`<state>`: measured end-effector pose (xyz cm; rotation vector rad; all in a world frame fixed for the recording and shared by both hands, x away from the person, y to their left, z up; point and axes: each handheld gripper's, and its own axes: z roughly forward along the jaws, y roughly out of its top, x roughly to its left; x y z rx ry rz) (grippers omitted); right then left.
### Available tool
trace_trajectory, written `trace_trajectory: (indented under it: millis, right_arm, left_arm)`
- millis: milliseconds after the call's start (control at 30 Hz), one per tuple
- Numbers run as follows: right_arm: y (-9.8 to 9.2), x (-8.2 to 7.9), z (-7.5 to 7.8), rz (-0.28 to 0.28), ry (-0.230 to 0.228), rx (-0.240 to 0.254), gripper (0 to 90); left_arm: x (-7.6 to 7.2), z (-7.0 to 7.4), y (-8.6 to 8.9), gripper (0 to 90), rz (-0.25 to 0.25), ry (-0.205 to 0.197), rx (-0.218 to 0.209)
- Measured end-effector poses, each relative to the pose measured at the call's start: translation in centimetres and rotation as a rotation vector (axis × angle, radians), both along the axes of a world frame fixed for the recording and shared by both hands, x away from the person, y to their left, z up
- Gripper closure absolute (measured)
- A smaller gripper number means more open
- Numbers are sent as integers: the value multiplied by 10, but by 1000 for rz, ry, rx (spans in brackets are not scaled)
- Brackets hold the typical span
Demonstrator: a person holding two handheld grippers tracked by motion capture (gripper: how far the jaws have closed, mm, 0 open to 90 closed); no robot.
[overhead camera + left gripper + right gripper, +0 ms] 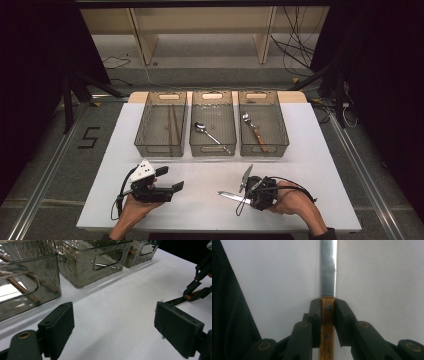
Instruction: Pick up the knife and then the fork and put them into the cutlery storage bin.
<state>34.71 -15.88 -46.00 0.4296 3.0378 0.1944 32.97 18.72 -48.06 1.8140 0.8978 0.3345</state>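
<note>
One knife (328, 277) (gripped), three bins (212, 149)

- The right gripper (327, 315) has its two black jaws closed against a knife's wooden handle (326, 327) at the lower centre.
- The steel blade (328, 267) runs straight up over the white table (382, 277).

From the high view you look forward and down from your own side onto the whole white table (200, 190), with the three clear bins (212, 124) across its far half and both your hands at the near edge. Your left gripper view sits low over the table, facing across it past its own fingers (58, 327) towards those same bins (92, 262) and the knife (186, 298). Your right gripper view looks close along the knife (328, 272), which the high view also shows (232, 197).
</note>
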Motion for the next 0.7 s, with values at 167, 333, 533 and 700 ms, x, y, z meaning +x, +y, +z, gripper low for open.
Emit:
trace_trajectory:
  millis: [167,333,533,700]
  right_arm:
    - [1,-2,0,9,-13,-1,774]
    - [-4,2,2,-21,-23,45,775]
    - [-9,4,14,-66,-65,145,776]
    - [-15,6,21,-114,-79,203,776]
  left_arm:
    - [0,0,0,160,3,-1,-3]
    - [0,0,1,160,4,0,-5]
    - [0,0,1,160,4,0,-2]
    - [0,0,1,160,6,1,-4]
